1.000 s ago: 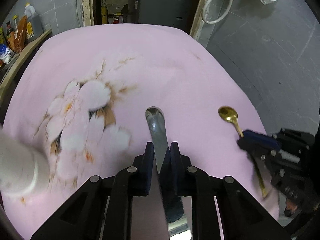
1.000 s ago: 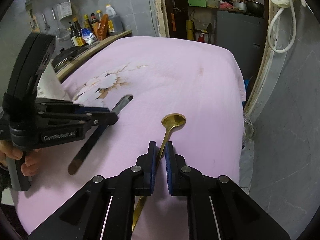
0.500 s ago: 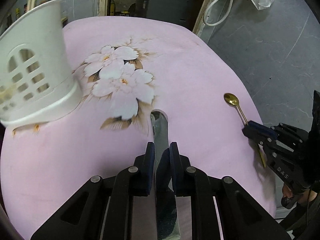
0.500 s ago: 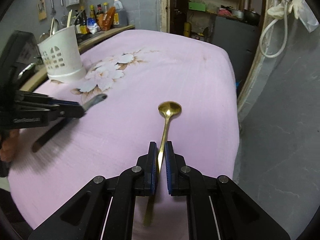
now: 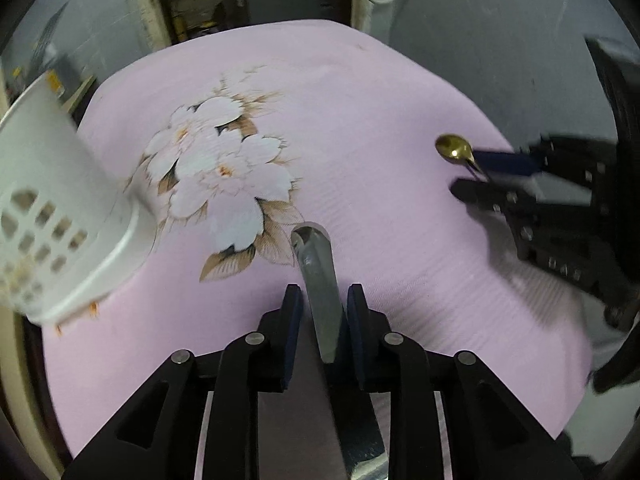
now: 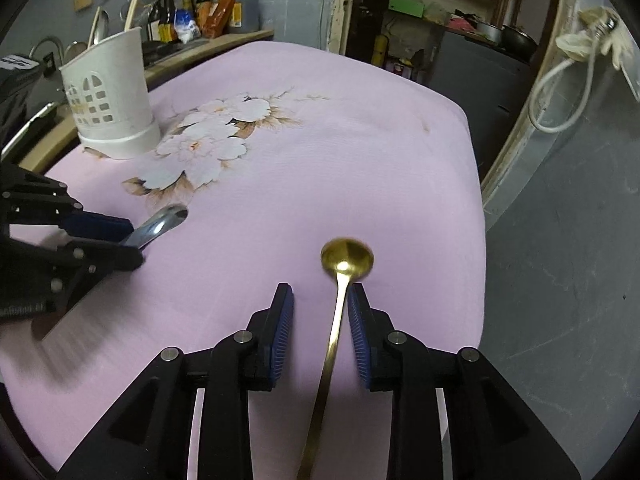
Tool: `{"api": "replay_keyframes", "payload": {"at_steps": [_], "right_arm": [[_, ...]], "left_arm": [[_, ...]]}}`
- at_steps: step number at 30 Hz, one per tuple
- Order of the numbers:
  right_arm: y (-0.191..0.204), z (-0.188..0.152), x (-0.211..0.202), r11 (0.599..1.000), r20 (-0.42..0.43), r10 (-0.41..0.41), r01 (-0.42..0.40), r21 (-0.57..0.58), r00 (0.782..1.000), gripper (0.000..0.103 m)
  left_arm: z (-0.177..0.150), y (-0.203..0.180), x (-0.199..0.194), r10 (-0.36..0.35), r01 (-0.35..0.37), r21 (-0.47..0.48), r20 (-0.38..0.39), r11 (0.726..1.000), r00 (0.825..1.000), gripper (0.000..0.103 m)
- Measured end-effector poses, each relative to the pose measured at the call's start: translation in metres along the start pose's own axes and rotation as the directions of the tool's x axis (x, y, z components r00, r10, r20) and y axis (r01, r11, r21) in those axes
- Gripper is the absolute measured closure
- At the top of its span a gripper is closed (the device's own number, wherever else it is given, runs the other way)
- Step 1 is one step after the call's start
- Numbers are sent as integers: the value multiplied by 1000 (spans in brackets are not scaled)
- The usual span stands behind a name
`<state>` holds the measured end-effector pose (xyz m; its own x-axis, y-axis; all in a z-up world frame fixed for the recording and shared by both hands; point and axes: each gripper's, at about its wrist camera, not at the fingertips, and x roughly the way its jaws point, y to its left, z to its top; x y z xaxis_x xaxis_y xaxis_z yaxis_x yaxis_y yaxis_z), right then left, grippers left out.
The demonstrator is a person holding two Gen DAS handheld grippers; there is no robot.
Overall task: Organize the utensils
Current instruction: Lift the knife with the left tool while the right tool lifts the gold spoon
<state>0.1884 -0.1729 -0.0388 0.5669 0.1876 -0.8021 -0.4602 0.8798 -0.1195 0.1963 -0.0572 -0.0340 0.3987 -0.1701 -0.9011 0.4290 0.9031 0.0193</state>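
A steel knife point(image 5: 320, 276) lies between the fingers of my left gripper point(image 5: 322, 300). The jaws are opening and a thin gap shows beside the blade. A gold spoon point(image 6: 347, 259) runs between the fingers of my right gripper point(image 6: 320, 304). Those jaws are opening too, and the handle is close to the right pad with a wide gap on its left. The white slotted utensil holder point(image 6: 108, 96) stands at the table's far left with several utensils in it. In the right wrist view the left gripper point(image 6: 136, 242) and knife point(image 6: 160, 224) are at the left. In the left wrist view the right gripper point(image 5: 466, 174), spoon point(image 5: 454, 148) and holder point(image 5: 52, 208) show.
The table wears a pink cloth with a flower print point(image 6: 360, 140). A counter with bottles point(image 6: 208, 4) runs behind the holder. The table's right edge drops to a grey floor point(image 6: 560, 280). A white hose point(image 6: 560, 92) hangs on the wall at the right.
Both grippers' jaws have parted, so the knife and the spoon now sit loose between the pads. Both views have shifted, and the spoon's bowl is closer to my right fingertips.
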Motion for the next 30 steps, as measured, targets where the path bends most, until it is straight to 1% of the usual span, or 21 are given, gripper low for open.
{"api": "replay_keyframes", "payload": {"at_steps": [3,6,8,9,10,11,13,14,17,19,22,25,27,30], "right_arm": [[-3,1,2,1000,-15,21,-21,1,1000,77],[-4,-1,0,999,-34,37,-38,-21,999,77],[-6,1,0,999,-48,49,-50,-10,998,77],[-7,3,0,999,-55,51,-51,-8,997,79],[-8,4,1,999,-55,45,-45,-5,997,87],[-11,5,1,999,-55,34,-34,0,998,92],[-18,7,2,998,-55,55,-53,27,997,97],[-19,7,2,998,-53,61,-59,38,997,98],[-18,3,-1,998,-10,49,-48,40,999,99],[-14,-2,-5,999,39,30,-31,34,999,99],[-11,-10,-10,998,99,36,-40,39,994,99],[-5,-16,-14,999,141,29,-32,20,990,99],[-1,-19,-18,999,168,37,-40,14,985,99],[4,-20,-21,997,194,70,-72,4,979,99]], "left_arm": [[5,-5,5,9,-8,43,-15,999,1000,82],[8,-10,8,24,-22,87,-24,996,999,81],[14,-13,11,31,-27,105,-32,994,999,82],[16,-15,12,35,-31,121,-33,992,999,83],[17,-16,13,35,-31,129,-32,991,999,83],[19,-18,20,32,-28,123,-31,992,999,84],[17,-16,21,21,-19,114,-16,993,1000,86],[14,-14,20,16,-15,108,0,994,1000,87],[-1,-4,13,3,-8,85,62,996,998,90],[-7,0,10,-5,-1,64,101,998,995,91],[-17,3,3,-6,3,24,147,1000,989,91],[-25,6,-8,-6,8,-11,191,1000,982,91],[-27,9,-15,-9,13,-17,203,1000,979,91],[-33,15,-21,-7,10,-20,192,1000,981,91]]}}
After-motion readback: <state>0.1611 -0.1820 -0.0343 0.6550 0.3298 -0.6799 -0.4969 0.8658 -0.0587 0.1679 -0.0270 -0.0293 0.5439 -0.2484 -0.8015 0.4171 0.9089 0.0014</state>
